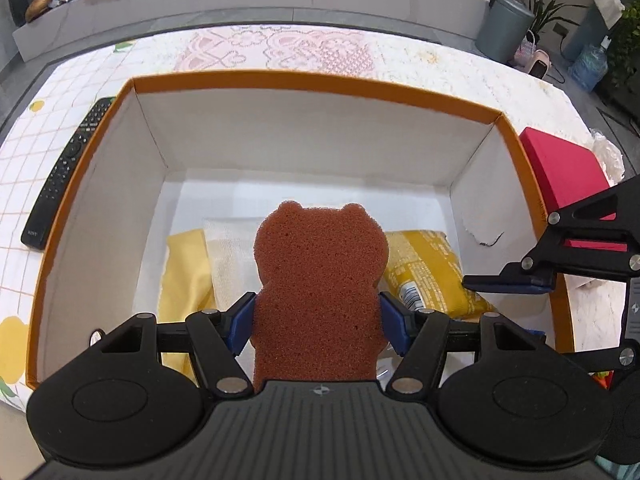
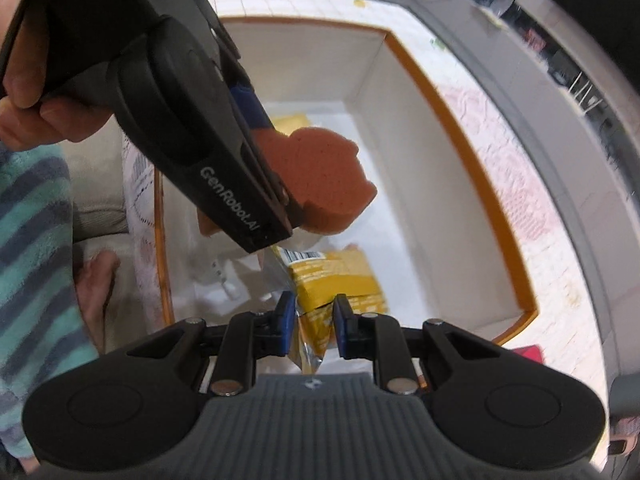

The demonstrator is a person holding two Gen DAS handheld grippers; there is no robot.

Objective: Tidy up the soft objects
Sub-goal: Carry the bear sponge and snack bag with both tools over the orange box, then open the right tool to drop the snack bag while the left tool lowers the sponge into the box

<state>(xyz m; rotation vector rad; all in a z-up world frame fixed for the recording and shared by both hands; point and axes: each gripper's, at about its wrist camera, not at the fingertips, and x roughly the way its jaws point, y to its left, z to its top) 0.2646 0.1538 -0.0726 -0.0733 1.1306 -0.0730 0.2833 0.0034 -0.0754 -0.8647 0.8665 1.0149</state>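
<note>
Sponge: brown bear-shaped sponge [image 1: 320,280], upright between the blue pads of the left gripper [image 1: 318,326], ears up, above the inside of the box [image 1: 304,80].
Left jaws: standing wide, pressed on the sponge's two sides.
Packet: yellow packet [image 2: 336,280], printed face up, its crinkled clear end between the pads of the right gripper [image 2: 312,328].
Right jaws: narrow, pinching the packet's end; the rest of the packet hangs down toward the box floor.
Box: white inside, orange rim, open top, on a table [image 1: 40,160] with a checked cloth.
Box floor: yellow cloth [image 1: 184,272] at left, white cloth [image 1: 232,256] beside it, both partly behind the sponge.
Remote: black remote [image 1: 68,172] lies just outside the box's left wall.
Red item: red block [image 1: 564,168] outside the right wall.
Hand: person's hand [image 2: 28,84] grips the left gripper's handle; striped sleeve [image 2: 32,240] below it.
</note>
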